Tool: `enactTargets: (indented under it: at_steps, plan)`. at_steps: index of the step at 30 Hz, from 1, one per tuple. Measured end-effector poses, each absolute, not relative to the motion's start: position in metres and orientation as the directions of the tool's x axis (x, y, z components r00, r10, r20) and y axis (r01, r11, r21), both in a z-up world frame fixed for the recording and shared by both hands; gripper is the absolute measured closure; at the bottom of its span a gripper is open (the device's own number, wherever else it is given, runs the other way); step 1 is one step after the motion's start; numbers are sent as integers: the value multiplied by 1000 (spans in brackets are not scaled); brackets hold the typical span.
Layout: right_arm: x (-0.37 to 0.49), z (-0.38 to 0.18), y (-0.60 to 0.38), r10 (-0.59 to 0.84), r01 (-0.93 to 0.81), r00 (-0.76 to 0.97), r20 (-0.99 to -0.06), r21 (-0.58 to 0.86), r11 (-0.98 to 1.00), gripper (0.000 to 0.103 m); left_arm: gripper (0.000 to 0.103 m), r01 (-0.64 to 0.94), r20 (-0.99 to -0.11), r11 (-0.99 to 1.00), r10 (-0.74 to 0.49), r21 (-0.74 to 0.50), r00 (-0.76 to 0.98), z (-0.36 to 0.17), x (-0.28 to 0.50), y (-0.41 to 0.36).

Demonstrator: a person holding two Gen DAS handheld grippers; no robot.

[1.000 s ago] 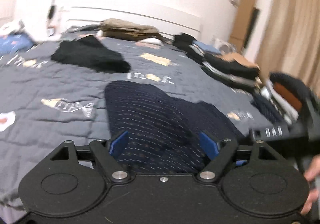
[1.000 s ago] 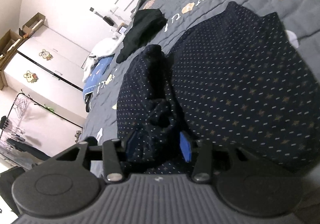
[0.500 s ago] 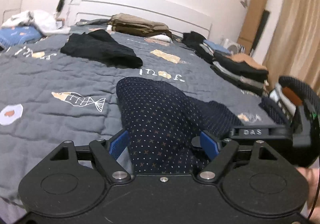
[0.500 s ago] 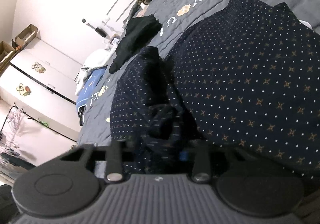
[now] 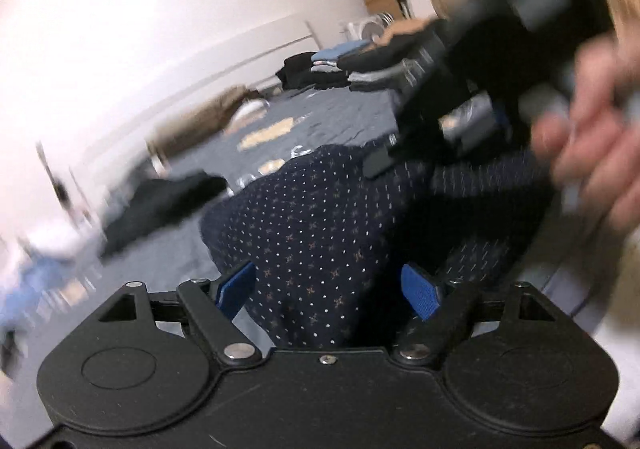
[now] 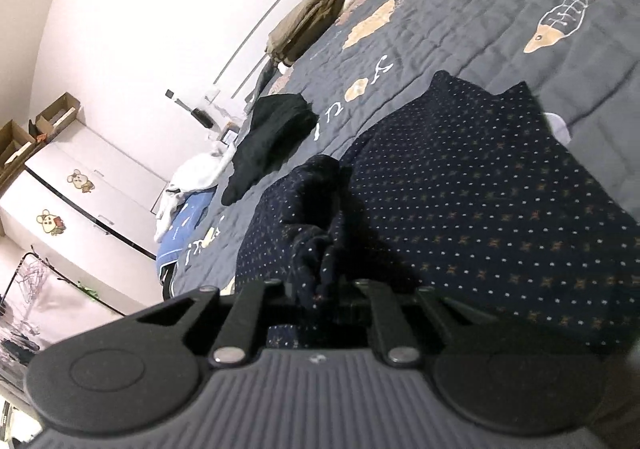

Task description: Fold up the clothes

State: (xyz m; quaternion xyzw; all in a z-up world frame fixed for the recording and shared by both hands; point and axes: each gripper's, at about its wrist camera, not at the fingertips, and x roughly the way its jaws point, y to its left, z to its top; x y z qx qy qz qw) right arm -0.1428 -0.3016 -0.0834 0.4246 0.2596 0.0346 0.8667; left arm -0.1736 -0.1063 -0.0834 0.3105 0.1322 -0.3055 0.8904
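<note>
Right wrist view: the right gripper (image 6: 318, 285) is clenching a bunched fold of the navy dotted garment (image 6: 480, 209).
Its jaws have just been closing, with that cloth between them. The garment is lying spread on the near part of the grey quilt (image 6: 460, 21), with a black garment (image 6: 272, 133) lying farther off to the left. In the blurred left wrist view, the left gripper (image 5: 326, 291) is standing released, its blue pads (image 5: 420, 295) wide apart over the same garment (image 5: 312, 233), while a hand (image 5: 600, 153) is holding the other gripper at the right.
</note>
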Motion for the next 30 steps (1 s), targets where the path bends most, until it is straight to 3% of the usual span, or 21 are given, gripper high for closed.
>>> enactTargets:
  at_steps: [2, 4, 6, 9, 11, 15, 18, 24, 26, 28, 30]
  plan:
    - [-147, -80, -305, 265, 157, 873, -411, 749, 643, 91, 41, 610, -421, 606, -443, 511, 792, -91, -172, -112]
    - [-153, -77, -311, 242, 164, 884, -401, 750, 641, 91, 68, 597, -423, 590, -422, 544, 802, -97, -171, -116]
    - [-161, -75, -319, 214, 175, 896, -388, 753, 634, 92, 71, 590, -415, 553, -420, 589, 807, -100, -176, -115]
    - [-176, -71, -334, 159, 202, 916, -368, 766, 610, 92, 84, 598, -419, 498, -432, 628, 799, -102, -185, -112]
    - [-189, -67, -343, 111, 220, 928, -355, 766, 604, 92, 84, 608, -429, 472, -438, 638, 790, -105, -190, -114]
    - [-204, -64, -352, 70, 252, 923, -379, 730, 636, 92, 72, 576, -393, 445, -440, 685, 807, -113, -197, -125]
    - [-201, -79, -355, 43, 319, 891, -451, 692, 648, 92, 72, 558, -374, 399, -451, 728, 811, -123, -196, -135]
    - [-220, -67, -359, -18, 288, 932, -362, 709, 643, 92, 81, 516, -355, 315, -447, 797, 821, -126, -201, -132]
    - [-227, -61, -356, -43, 278, 941, -334, 697, 662, 93, 77, 491, -322, 339, -446, 802, 835, -118, -201, -129]
    - [-230, -61, -356, -64, 291, 940, -334, 692, 661, 93, 61, 473, -303, 349, -442, 809, 844, -116, -203, -129]
    - [-221, -73, -360, -44, 333, 912, -407, 674, 660, 93, 61, 484, -329, 325, -430, 812, 841, -127, -204, -132]
